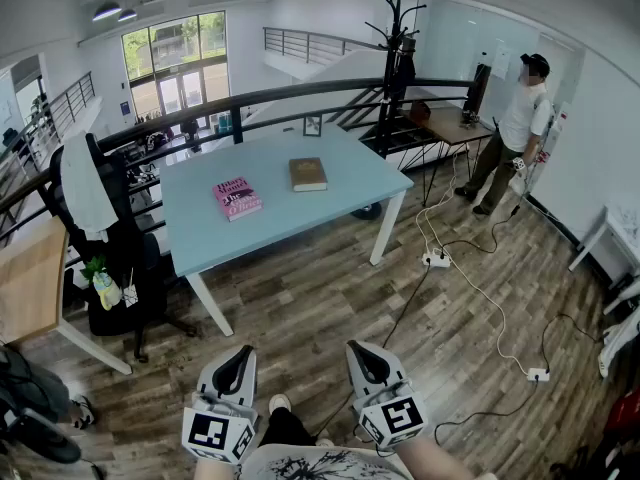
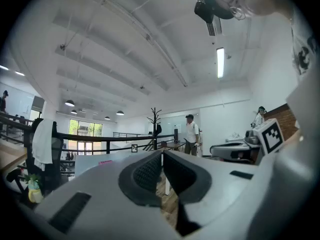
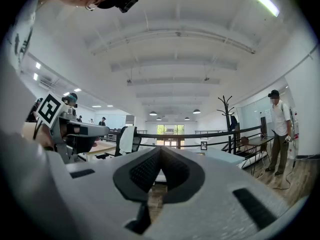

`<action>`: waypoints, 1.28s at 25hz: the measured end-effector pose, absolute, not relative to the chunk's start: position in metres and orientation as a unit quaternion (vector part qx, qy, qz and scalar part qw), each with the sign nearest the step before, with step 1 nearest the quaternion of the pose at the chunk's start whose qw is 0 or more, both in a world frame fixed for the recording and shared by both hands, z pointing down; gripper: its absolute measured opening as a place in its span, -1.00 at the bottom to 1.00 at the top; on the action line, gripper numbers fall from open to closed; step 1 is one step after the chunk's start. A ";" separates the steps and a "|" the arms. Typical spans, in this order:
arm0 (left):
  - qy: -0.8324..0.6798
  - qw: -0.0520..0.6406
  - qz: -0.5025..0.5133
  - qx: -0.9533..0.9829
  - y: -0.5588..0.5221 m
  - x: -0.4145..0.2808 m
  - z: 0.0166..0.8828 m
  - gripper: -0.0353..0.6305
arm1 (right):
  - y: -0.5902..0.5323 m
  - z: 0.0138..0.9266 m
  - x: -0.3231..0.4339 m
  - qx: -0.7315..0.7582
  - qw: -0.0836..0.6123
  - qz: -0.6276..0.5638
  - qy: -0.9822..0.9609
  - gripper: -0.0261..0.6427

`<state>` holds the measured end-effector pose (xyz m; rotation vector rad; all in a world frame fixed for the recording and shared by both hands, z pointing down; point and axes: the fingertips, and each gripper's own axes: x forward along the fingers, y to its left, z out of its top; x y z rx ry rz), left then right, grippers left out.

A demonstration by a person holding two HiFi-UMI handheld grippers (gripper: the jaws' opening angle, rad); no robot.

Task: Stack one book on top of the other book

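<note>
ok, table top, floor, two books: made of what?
Table top: smooth matte pale-blue, likely laminate or painted board. Floor: plank seams and grain, wood or wood-look vinyl. Books: pink book and brown book, flat covers, hardback or paperback unclear.

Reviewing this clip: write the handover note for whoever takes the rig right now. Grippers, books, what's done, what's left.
Left gripper: shut, empty, pointing level, well short of the table.
Right gripper: shut, empty, pointing level beside it.
Books: the pink book and the brown book lie flat and apart on the blue table.
Done: nothing yet; neither book is held or stacked.
Left: step up to the table, grip one book and set it on the other.
</note>
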<state>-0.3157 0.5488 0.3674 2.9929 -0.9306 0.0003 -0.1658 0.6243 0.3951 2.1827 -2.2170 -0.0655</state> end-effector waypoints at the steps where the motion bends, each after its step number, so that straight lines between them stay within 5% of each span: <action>1: -0.297 0.004 0.000 0.955 0.550 -0.314 0.367 -0.85 | 0.626 0.395 -0.164 0.701 0.015 -0.022 -0.712 -0.95; 19: -0.306 0.041 0.020 0.951 0.533 -0.291 0.388 -0.85 | 0.615 0.416 -0.125 0.715 -0.010 0.024 -0.699 -0.94; 32: -0.304 0.066 0.015 0.950 0.381 -0.230 0.409 -0.85 | 0.477 0.442 -0.053 0.738 -0.007 0.051 -0.673 -0.94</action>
